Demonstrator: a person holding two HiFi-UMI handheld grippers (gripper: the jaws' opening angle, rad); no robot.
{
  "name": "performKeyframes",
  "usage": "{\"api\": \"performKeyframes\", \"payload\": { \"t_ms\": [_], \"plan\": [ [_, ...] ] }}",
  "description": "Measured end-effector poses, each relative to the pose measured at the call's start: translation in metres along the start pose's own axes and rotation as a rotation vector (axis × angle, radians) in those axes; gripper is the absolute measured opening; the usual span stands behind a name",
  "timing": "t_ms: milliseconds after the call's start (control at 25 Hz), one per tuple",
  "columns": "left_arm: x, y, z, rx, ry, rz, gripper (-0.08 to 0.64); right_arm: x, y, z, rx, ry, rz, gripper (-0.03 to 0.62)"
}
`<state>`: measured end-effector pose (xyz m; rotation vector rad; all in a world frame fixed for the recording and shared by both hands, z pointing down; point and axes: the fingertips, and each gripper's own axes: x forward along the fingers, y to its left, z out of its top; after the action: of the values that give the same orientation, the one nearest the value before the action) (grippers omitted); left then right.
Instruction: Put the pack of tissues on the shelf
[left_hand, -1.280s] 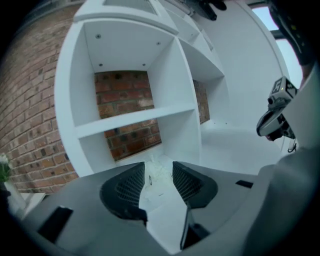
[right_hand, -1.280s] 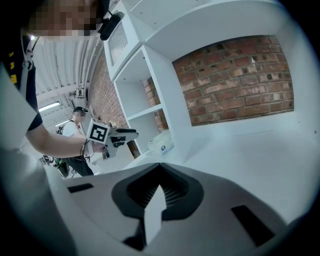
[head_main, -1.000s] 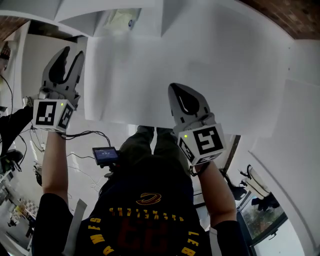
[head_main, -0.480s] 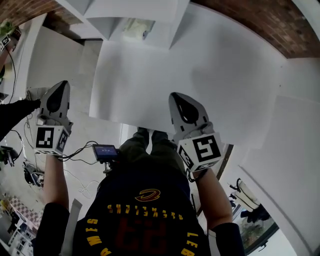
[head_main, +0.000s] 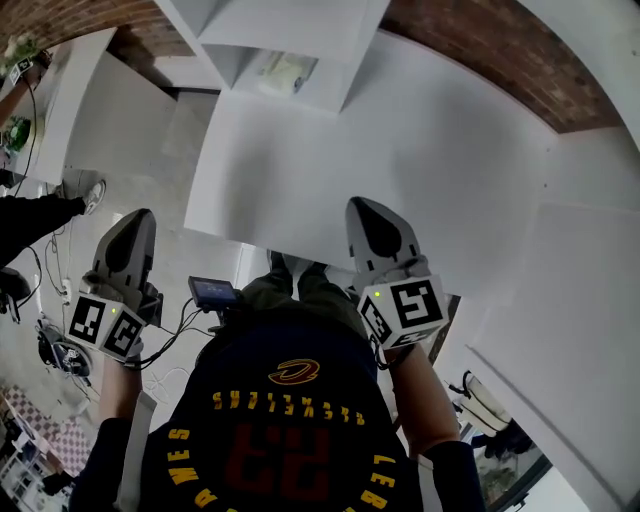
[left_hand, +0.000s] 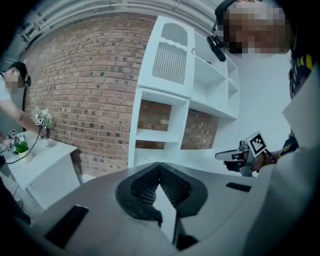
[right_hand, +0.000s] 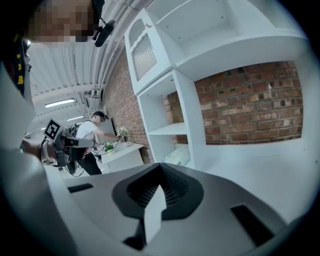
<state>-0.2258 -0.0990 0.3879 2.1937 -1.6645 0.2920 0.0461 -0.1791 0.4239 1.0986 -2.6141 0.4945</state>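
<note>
The pack of tissues (head_main: 283, 72), pale with a greenish print, lies in a low compartment of the white shelf unit (head_main: 262, 18) at the far side of the white table (head_main: 430, 150). The right gripper view shows the pack of tissues (right_hand: 177, 156) on that lower shelf, ahead of my right gripper (right_hand: 160, 166). My right gripper (head_main: 362, 203) hangs over the table's near edge, jaws together, empty. My left gripper (head_main: 140, 214) is off the table's left side, over the floor, shut on nothing. In the left gripper view the left gripper (left_hand: 160, 165) points toward the shelf unit (left_hand: 165, 90).
A brick wall (left_hand: 85, 80) runs behind the shelf. Another person (right_hand: 92, 131) works at a white side table (left_hand: 40, 165) with a small plant on the left. A small screen (head_main: 212, 293) with cables hangs by my waist. Someone's shoe (head_main: 78, 186) rests on the floor at the left.
My left gripper stood open a second ago and is now shut; it has drawn back toward me and away from the table. The right gripper has shifted only slightly.
</note>
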Motion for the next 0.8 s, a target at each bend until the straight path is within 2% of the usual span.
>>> {"api": "performKeyframes", "payload": {
  "t_ms": [160,360,520,680,800],
  "plan": [
    [-0.006,-0.042,0.022,-0.003,-0.057,-0.062,0.003,-0.015,0.002,0.012,-0.025,-0.04,-0.004,-0.005],
    [0.001,-0.099,0.072,0.001,-0.203,-0.138,0.003,-0.034,0.017,0.025,-0.083,-0.105,0.014,-0.005],
    [0.011,-0.131,0.102,0.053,-0.295,-0.203,0.003,-0.035,0.036,0.048,-0.129,-0.183,0.068,-0.005],
    [0.016,-0.155,0.114,0.131,-0.324,-0.241,0.003,-0.043,0.053,0.079,-0.179,-0.253,0.096,-0.005],
    [0.018,-0.167,0.122,0.116,-0.351,-0.273,0.003,-0.048,0.061,0.096,-0.181,-0.281,0.1,-0.005]
  ]
}}
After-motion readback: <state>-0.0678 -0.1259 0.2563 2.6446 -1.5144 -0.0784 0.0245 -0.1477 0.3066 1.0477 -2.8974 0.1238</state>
